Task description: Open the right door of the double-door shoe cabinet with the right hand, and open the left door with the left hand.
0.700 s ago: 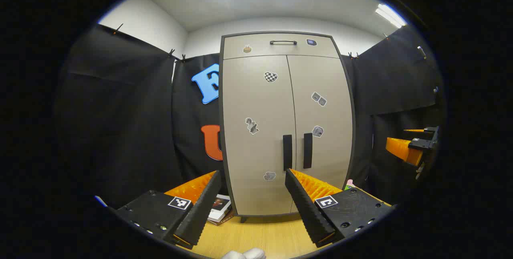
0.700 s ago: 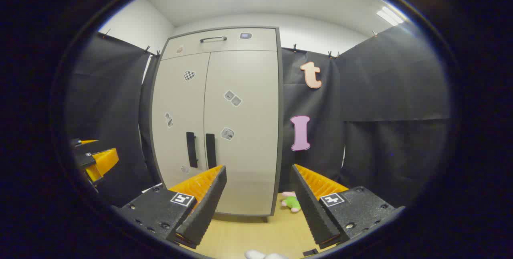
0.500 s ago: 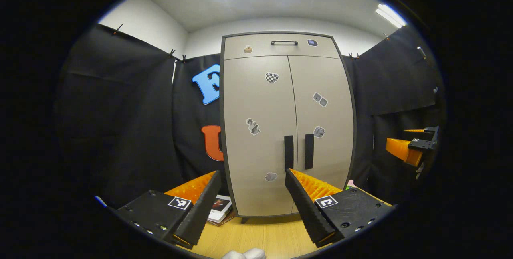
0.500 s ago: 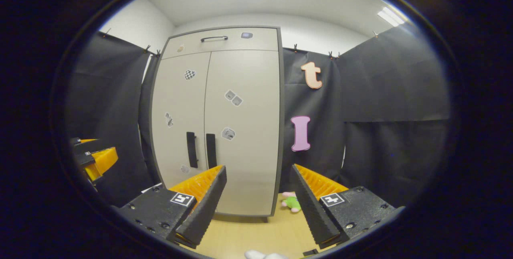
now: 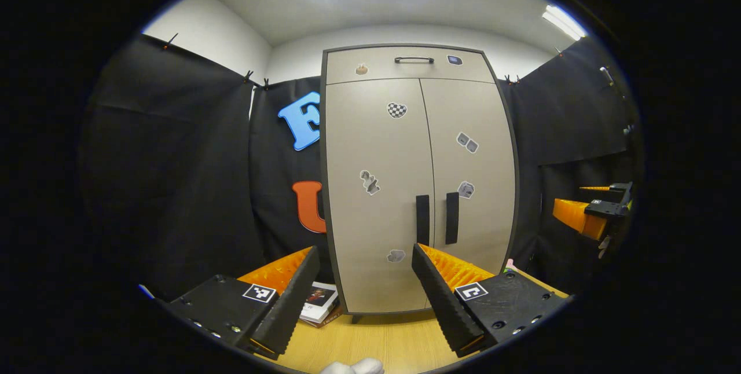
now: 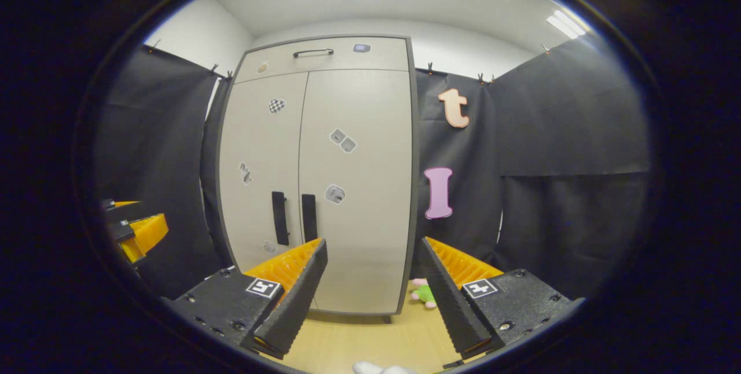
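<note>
**Both cabinet doors shut, grippers held apart in front**

Black cloth walls close off a booth with a wooden floor [image 5: 376, 342], and the shoe cabinet [image 5: 417, 67] stands upright against the back cloth. Its left door [image 5: 376, 148] and right door [image 5: 480, 217] are both shut, with 2 dark vertical handles side by side at the seam: the left handle [image 5: 422, 219] and the right handle [image 5: 452, 217]. Small stickers dot the doors. The left gripper [image 5: 365, 293] hangs in front of the cabinet, jaws wide and holding nothing, well apart from the handles. The right gripper [image 6: 373, 293] does likewise, jaws wide and empty. A book [image 5: 319, 301] lies on the floor by the cabinet's left foot; a small plush toy [image 6: 424, 293] lies by its right side.
</note>
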Tool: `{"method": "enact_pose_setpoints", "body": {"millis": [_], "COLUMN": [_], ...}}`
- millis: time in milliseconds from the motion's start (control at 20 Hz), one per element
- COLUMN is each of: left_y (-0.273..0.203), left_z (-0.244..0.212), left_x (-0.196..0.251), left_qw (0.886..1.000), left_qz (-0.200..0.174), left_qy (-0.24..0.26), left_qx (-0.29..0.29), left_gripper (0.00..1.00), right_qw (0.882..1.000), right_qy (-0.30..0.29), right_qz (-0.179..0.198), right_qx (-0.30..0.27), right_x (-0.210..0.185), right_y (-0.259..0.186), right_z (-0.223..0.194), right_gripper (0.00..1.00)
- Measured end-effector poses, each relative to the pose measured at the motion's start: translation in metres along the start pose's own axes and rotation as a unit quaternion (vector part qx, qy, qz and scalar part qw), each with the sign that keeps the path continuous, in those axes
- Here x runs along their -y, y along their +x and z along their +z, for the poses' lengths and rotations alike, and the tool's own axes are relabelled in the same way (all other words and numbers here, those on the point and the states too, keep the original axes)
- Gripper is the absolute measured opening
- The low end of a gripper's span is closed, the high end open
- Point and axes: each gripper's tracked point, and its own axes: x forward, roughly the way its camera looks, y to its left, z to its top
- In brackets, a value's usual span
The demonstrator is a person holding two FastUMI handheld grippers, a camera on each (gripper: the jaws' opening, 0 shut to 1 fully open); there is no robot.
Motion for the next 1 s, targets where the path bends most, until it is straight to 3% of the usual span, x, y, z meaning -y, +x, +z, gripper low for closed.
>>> {"method": "enact_pose_setpoints", "body": {"millis": [400, 600, 850, 1000], "left_y": [-0.001, -0.007, -0.014, -0.017], "left_z": [-0.007, -0.015, -0.020, -0.024], "left_x": [-0.006, -0.013, -0.019, -0.021], "left_qw": [1.000, 1.000, 0.999, 0.999], "left_qz": [0.008, 0.017, 0.027, 0.035], "left_qy": [0.005, 0.009, -0.003, -0.003], "left_qx": [-0.014, -0.020, -0.028, -0.033], "left_gripper": [0.96, 0.96, 0.96, 0.96], "right_qw": [1.000, 0.999, 0.999, 0.999], "right_qy": [-0.001, 0.015, 0.010, 0.020], "right_qz": [0.021, 0.037, 0.031, 0.025], "right_qx": [-0.007, -0.002, -0.018, -0.031], "right_x": [-0.045, -0.082, -0.113, -0.123], "right_y": [0.058, 0.113, 0.182, 0.218], "right_z": [-0.016, -0.019, -0.030, -0.036], "right_gripper": [0.99, 0.99, 0.99, 0.94]}}
